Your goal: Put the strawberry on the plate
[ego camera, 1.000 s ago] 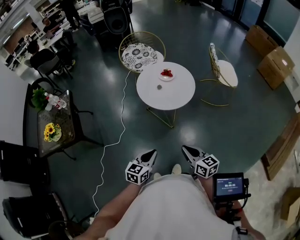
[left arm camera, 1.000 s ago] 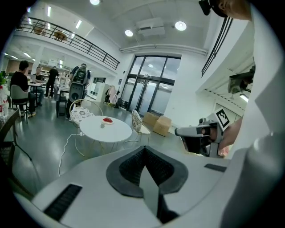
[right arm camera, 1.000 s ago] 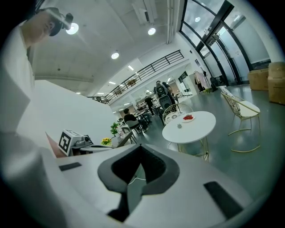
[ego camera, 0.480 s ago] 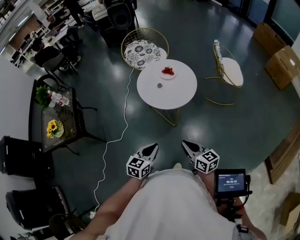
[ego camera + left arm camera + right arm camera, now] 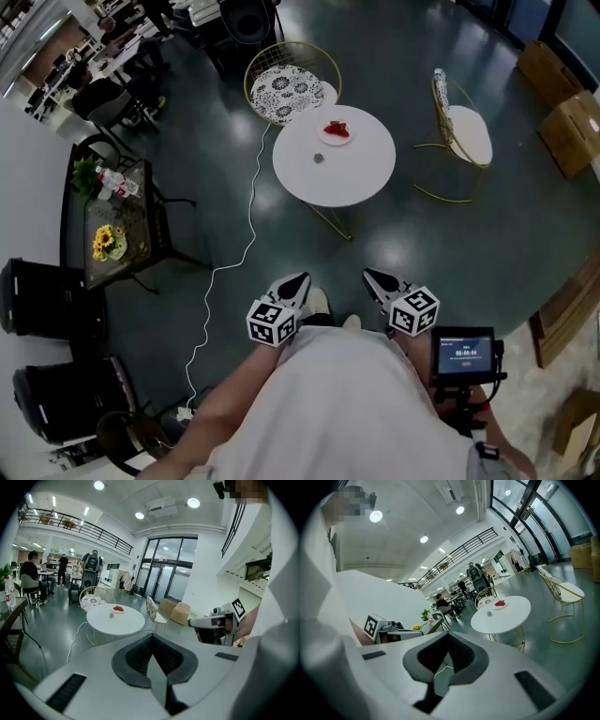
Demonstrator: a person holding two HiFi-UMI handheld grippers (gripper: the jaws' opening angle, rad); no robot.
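A small white plate (image 5: 337, 132) with red strawberries (image 5: 336, 128) sits near the far edge of a round white table (image 5: 349, 173), several steps ahead of me. A small greyish object (image 5: 319, 157) lies near the table's middle. My left gripper (image 5: 298, 281) and right gripper (image 5: 371, 277) hang side by side in front of my body, far from the table, both shut and empty. In the left gripper view the plate (image 5: 118, 609) shows beyond the shut left gripper (image 5: 151, 637). In the right gripper view the plate (image 5: 500, 604) lies far past the shut right gripper (image 5: 447, 637).
Two wire-frame chairs stand by the table, one behind it (image 5: 291, 86) and one to its right (image 5: 464, 131). A white cable (image 5: 246, 234) runs across the dark floor. A dark side table (image 5: 117, 225) with flowers and bottles is at the left. Cardboard boxes (image 5: 562, 103) stand at the right.
Both grippers sit slightly higher in the head view and stay shut. The table and plate have drifted towards the top of the picture, and my shoes now show between the grippers.
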